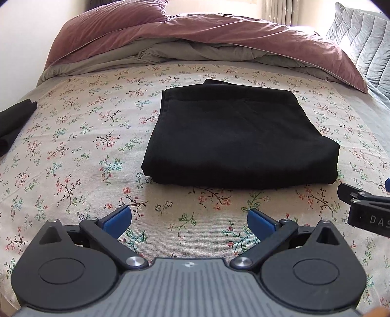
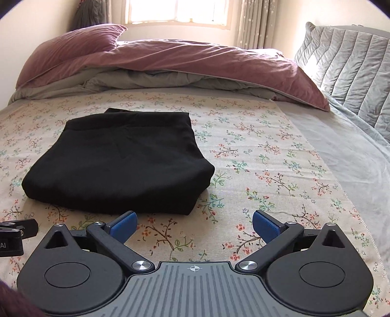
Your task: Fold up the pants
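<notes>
The black pants lie folded into a thick rectangle on the floral bed sheet. They also show in the right wrist view, left of centre. My left gripper is open and empty, hovering over the sheet just in front of the pants' near edge. My right gripper is open and empty, in front of and to the right of the pants. Part of the right gripper shows at the right edge of the left wrist view, and part of the left gripper at the left edge of the right wrist view.
A pink and grey duvet is bunched along the far side of the bed. A grey quilted headboard stands at the right. Another dark garment lies at the left edge of the bed. A window is behind.
</notes>
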### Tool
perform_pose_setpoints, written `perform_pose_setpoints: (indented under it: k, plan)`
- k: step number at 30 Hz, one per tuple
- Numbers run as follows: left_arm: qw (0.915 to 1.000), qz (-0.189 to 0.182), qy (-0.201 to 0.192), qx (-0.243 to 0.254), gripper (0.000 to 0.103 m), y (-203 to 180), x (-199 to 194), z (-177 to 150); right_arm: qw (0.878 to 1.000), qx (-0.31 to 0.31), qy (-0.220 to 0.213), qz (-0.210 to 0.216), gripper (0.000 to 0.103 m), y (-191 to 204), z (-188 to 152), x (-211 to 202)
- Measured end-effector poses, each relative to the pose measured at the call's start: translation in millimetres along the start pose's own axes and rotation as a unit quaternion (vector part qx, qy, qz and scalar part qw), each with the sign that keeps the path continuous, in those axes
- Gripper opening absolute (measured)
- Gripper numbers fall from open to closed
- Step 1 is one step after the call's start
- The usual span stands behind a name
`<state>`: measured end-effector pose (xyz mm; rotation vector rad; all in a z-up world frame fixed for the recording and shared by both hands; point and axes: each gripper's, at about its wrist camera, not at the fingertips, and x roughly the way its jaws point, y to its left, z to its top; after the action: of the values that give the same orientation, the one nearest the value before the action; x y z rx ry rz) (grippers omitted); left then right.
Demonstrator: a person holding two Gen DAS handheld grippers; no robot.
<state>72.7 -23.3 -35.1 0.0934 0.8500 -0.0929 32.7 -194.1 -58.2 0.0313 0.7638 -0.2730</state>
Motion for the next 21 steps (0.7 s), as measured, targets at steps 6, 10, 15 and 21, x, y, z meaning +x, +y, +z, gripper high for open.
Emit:
perform_pose_setpoints:
  k: [6,10,15,21]
  plan:
    - [0.9998,0.013,-0.013,0.011,0.103,-2.2,-2.0,-0.4,1.000,0.004,0.006,0.011,0.102,1.6,-2.2,0.6]
    - [0.9998,0.012,-0.012,0.011,0.103,-0.3,-1.4,-0.1,1.000,0.004,0.009,0.014,0.102,2.0,-2.7,0.7]
    - [0.9997,0.010,-0.020,0.010,0.103,-0.5,-2.7,0.6,1.000,0.004,0.006,0.017,0.102,2.7,-2.7,-0.8]
    - [0.9996,0.013,-0.023,0.011,0.103,-0.6,-2.3,0.1,1.000,0.004,-0.001,0.018,0.102,2.9,-2.4,-3.3]
